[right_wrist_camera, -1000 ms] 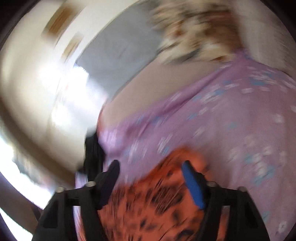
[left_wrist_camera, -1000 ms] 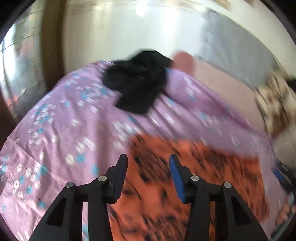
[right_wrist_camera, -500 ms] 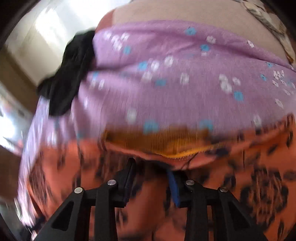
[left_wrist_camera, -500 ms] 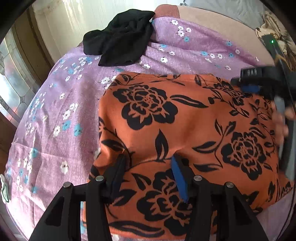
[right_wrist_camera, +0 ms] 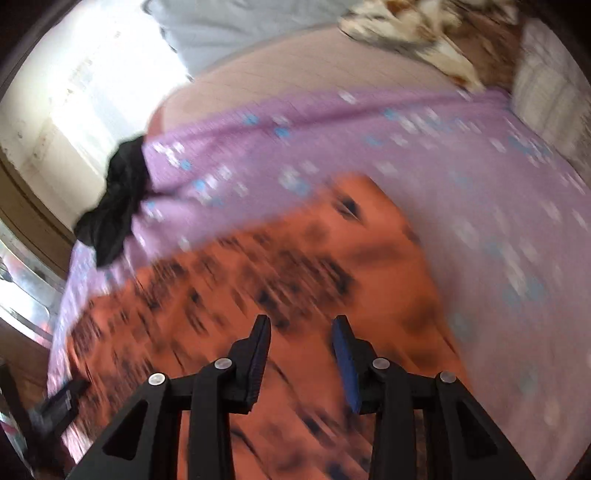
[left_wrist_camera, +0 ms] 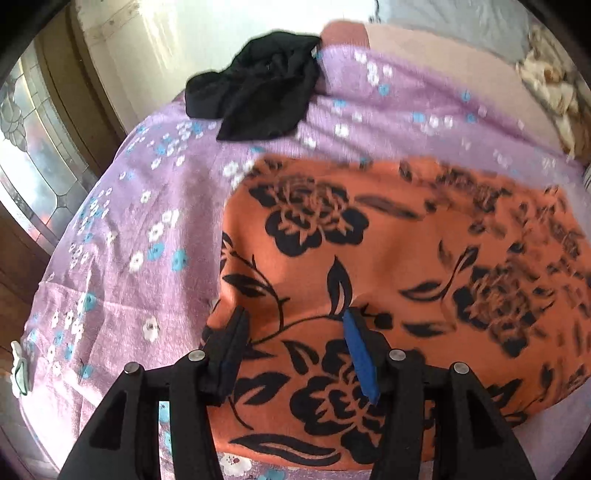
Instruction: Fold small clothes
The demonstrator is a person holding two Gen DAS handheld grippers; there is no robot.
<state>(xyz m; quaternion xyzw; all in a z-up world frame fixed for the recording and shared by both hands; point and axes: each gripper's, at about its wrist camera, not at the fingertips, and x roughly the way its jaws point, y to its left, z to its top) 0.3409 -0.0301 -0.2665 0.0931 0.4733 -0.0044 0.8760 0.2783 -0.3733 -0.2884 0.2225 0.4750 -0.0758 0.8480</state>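
Note:
An orange garment with black flowers (left_wrist_camera: 388,258) lies spread flat on the purple flowered bedsheet (left_wrist_camera: 122,229). My left gripper (left_wrist_camera: 295,325) is open and empty, just above the garment's near left part. In the right wrist view the same garment (right_wrist_camera: 258,295) is blurred by motion, and my right gripper (right_wrist_camera: 301,328) is open and empty above its middle. A crumpled black garment (left_wrist_camera: 258,99) lies at the sheet's far edge; it also shows in the right wrist view (right_wrist_camera: 114,199).
A window with leaded glass (left_wrist_camera: 33,158) and a wooden frame stand left of the bed. A grey pillow (right_wrist_camera: 229,26) and a brown-and-cream patterned blanket (right_wrist_camera: 436,40) lie at the far side. Bare pink mattress (right_wrist_camera: 295,70) shows beyond the sheet.
Both grippers have let go of the orange garment and opened wider. Both have drawn back and up from it; the right one no longer shows in the left wrist view.

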